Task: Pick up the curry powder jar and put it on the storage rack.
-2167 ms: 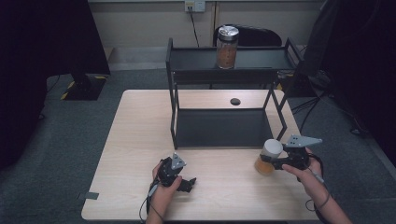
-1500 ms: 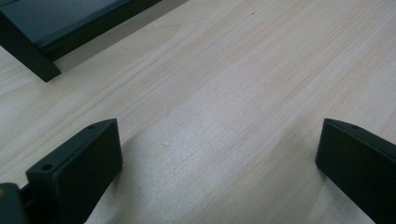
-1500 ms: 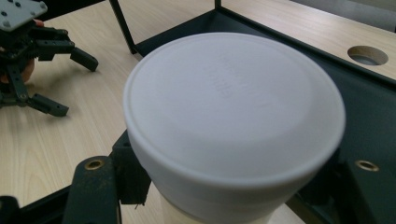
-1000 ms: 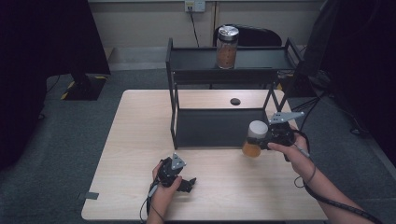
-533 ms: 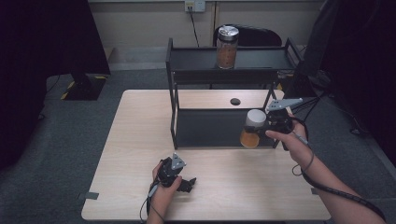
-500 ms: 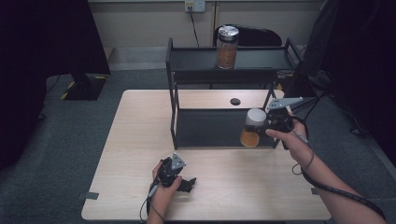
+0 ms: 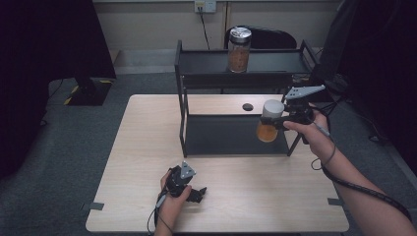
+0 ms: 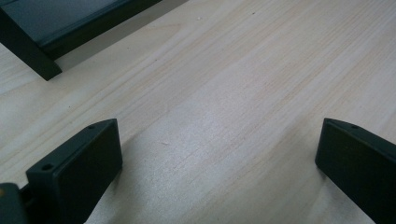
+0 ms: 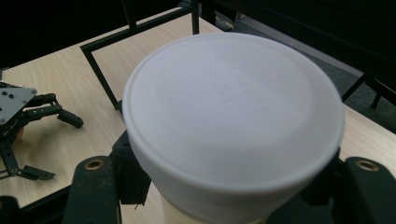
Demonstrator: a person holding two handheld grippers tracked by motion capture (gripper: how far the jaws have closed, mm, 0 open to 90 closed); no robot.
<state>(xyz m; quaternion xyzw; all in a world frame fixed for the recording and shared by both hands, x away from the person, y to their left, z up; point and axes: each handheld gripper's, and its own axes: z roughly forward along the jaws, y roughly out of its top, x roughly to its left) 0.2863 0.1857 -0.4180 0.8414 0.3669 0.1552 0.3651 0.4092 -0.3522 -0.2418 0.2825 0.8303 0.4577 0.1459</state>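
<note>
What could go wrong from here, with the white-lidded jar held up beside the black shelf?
1. The right gripper holds the jar just under its lid; most of the jar hangs below the grip, so it might tilt or slip.
2. The jar is close to the shelf; it could knock the frame on its way in.
3. A second jar already stands on the top tier and could be bumped.

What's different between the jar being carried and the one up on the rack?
The carried jar has a plain white lid; the jar on the top shelf has a shiny silver one. The carried jar hangs in the air beside the rack, clamped by the right gripper; the shelf jar stands free and upright. The carried jar's contents look orange, the shelf jar's browner. Both are clear, lidded jars.
</note>
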